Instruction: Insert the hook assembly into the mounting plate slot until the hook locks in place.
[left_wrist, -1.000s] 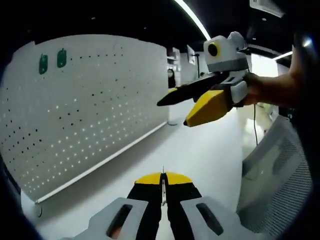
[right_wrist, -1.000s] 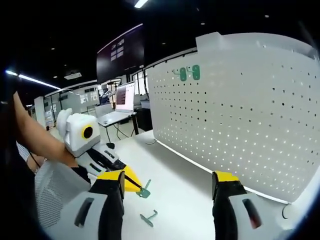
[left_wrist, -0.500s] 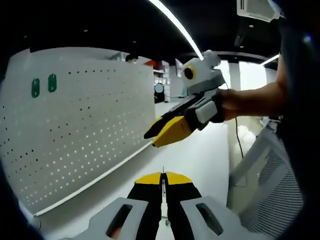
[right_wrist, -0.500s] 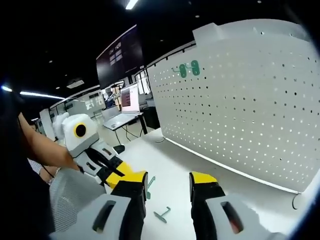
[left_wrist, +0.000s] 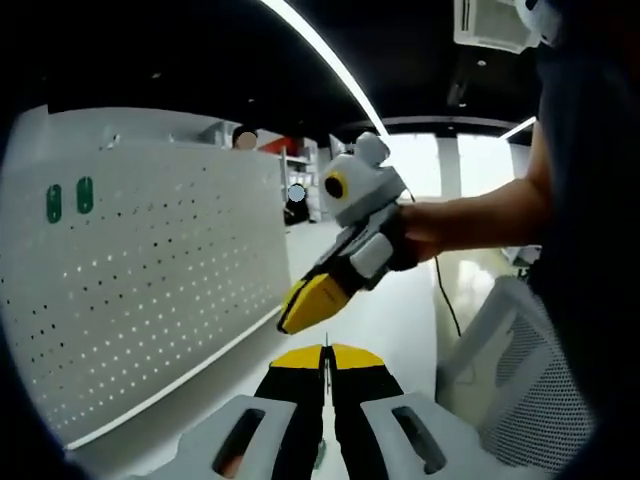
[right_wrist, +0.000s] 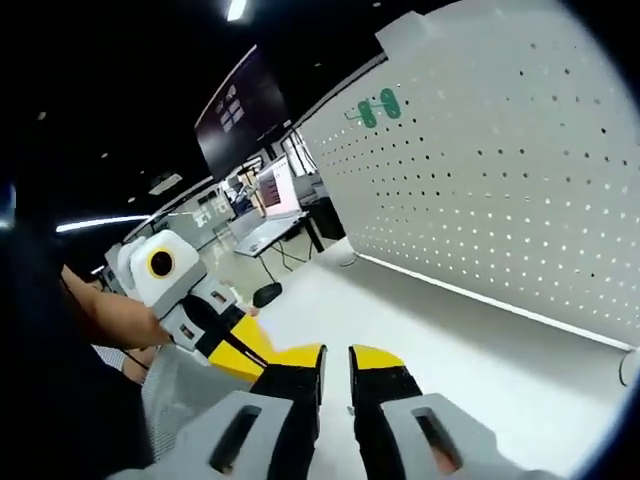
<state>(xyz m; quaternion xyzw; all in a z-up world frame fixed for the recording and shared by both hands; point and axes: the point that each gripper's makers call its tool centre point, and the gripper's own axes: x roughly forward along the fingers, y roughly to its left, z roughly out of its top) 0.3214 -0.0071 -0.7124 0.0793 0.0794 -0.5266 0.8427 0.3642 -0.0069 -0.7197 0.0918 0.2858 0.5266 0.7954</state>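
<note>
In the left gripper view the left tool (left_wrist: 326, 362) has its jaws pressed together on a thin metal hook (left_wrist: 326, 352) whose tip pokes up between the yellow tips. The right tool (left_wrist: 312, 300) enters from 2 o'clock, held by a hand (left_wrist: 425, 228). In the right gripper view the right tool (right_wrist: 336, 360) stands nearly closed, a narrow gap left, nothing visibly between. The white pegboard (right_wrist: 480, 190) stands on the bench (right_wrist: 420, 330), with two green hooks (right_wrist: 379, 107) at 12 o'clock.
</note>
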